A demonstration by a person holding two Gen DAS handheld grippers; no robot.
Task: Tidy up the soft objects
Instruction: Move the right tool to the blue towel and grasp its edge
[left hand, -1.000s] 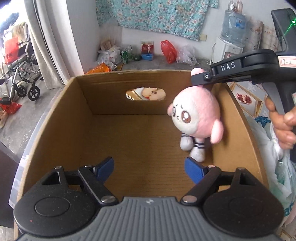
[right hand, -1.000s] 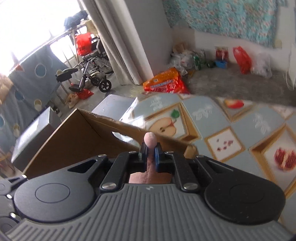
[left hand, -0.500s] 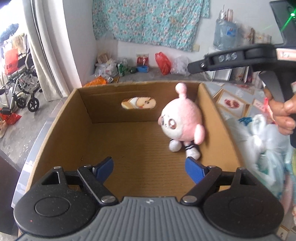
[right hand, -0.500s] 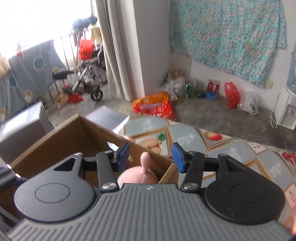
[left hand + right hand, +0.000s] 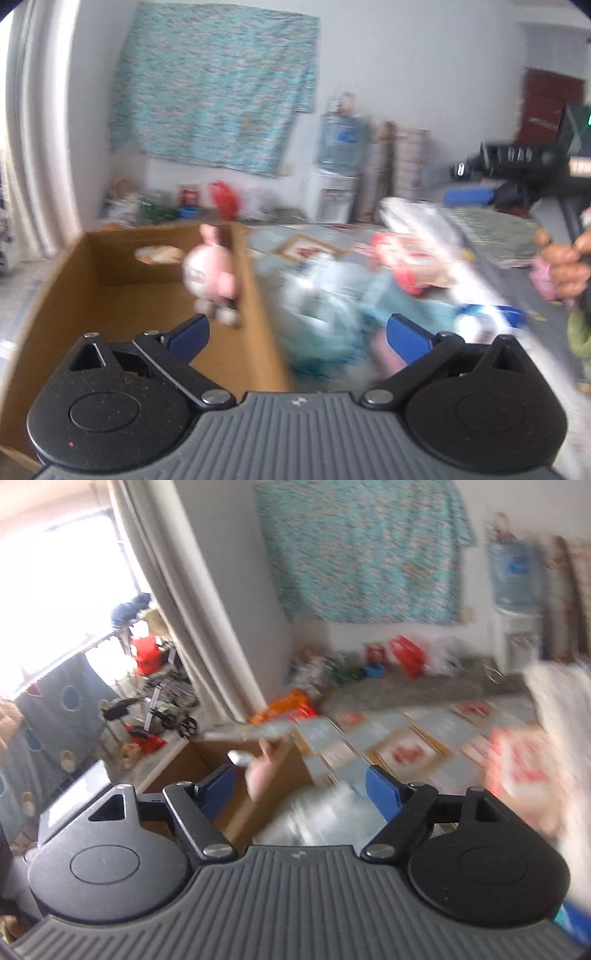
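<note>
A pink round plush doll (image 5: 212, 273) stands inside the brown cardboard box (image 5: 110, 295), against its right wall. It also shows blurred in the right wrist view as the doll (image 5: 260, 771) in the box (image 5: 207, 760). My left gripper (image 5: 298, 334) hovers over the box's right wall. Its jaws are opening, with nothing between the blue pads (image 5: 188, 334). My right gripper (image 5: 301, 790) is lifted away from the box, jaws opening, nothing between them. In the left wrist view the right gripper (image 5: 463, 170) sits upper right, held by a hand (image 5: 565, 266).
Right of the box lies a blurred heap of soft items in clear plastic bags (image 5: 332, 299), with red-and-white packs (image 5: 413, 262) behind. A patterned tablecloth (image 5: 406, 738) covers the table. A water dispenser (image 5: 340, 173) and floor clutter stand at the far wall.
The right gripper let go of the doll's ear and the doll dropped to the box floor. Both grippers swung right, away from the box toward the heap, and their jaws widened.
</note>
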